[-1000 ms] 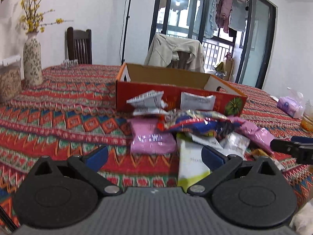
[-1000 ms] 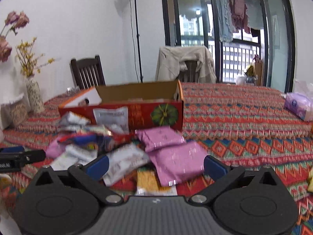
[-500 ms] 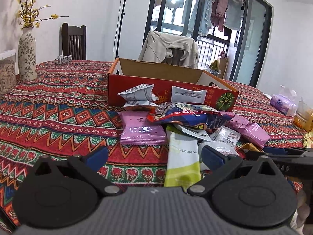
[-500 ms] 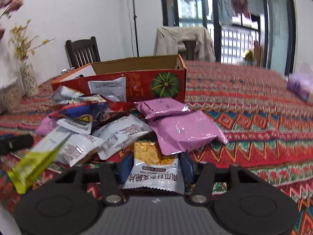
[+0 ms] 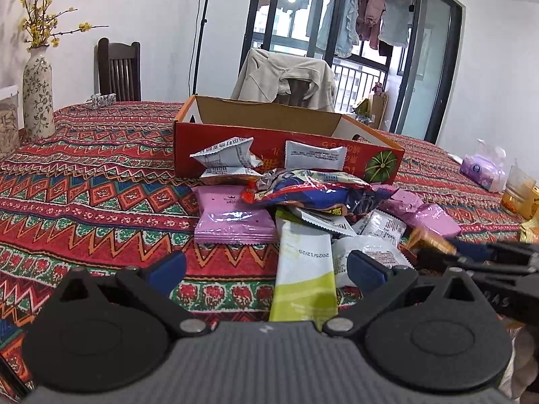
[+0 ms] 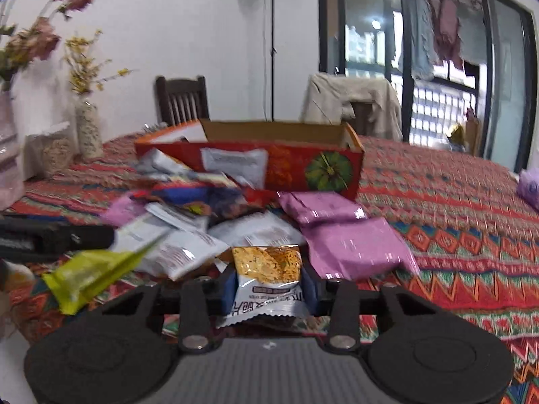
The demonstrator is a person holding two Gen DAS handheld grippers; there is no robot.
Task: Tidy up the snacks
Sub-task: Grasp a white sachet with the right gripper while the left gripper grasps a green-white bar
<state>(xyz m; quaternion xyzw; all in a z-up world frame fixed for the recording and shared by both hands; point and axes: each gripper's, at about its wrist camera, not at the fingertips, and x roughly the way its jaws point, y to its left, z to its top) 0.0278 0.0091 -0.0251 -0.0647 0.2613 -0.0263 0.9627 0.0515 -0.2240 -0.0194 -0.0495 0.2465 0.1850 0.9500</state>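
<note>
The right claw (image 6: 268, 291) was closing, its blue pads pressed against both sides of a small white crinkly packet with an orange cracker picture (image 6: 267, 277) at the near edge of the snack heap. The left claw (image 5: 266, 266) stood wide apart and held nothing, with a long white and lime-green sachet (image 5: 305, 277) lying between its fingers on the counter (image 5: 101, 202), which was covered in a red patterned cloth. Behind the heap sat an open red cardboard box (image 6: 303, 165) with two shiny pink foil packets (image 6: 340, 232) just before it.
</note>
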